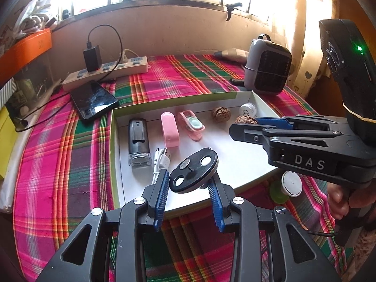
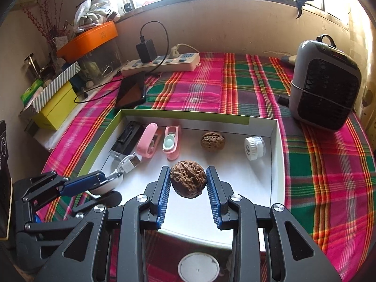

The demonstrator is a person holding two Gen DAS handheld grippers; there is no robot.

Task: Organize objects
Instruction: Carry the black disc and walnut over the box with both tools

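Walnut (image 2: 188, 179), brown and deeply ridged: clamped between the blue pads of the right gripper (image 2: 188, 183) and held just above the white floor of the shallow box (image 2: 275, 155), near its front edge. Black disc (image 1: 193, 173) with pale round insets: pinched by its rim in the left gripper (image 1: 190, 188), jaws closed on it, poised over the box's front left part. Already lying in the box, in a loose row along the back: black stamp-like case (image 1: 138, 141), pink clip (image 1: 169, 129), second pink clip (image 1: 191, 125) with a clear window, second walnut (image 2: 212, 141), small white jar (image 2: 254, 148); a white USB cable (image 1: 161, 162) lies nearer the front. Step in hand, by judgement: both items at the placing stage. Next move calls for lowering each onto a bare patch (the walnut may roll, so set it flat before release), then parting the jaws. Outstanding: white cap (image 2: 198, 268) on the plaid cloth (image 2: 329, 164), outside the box.
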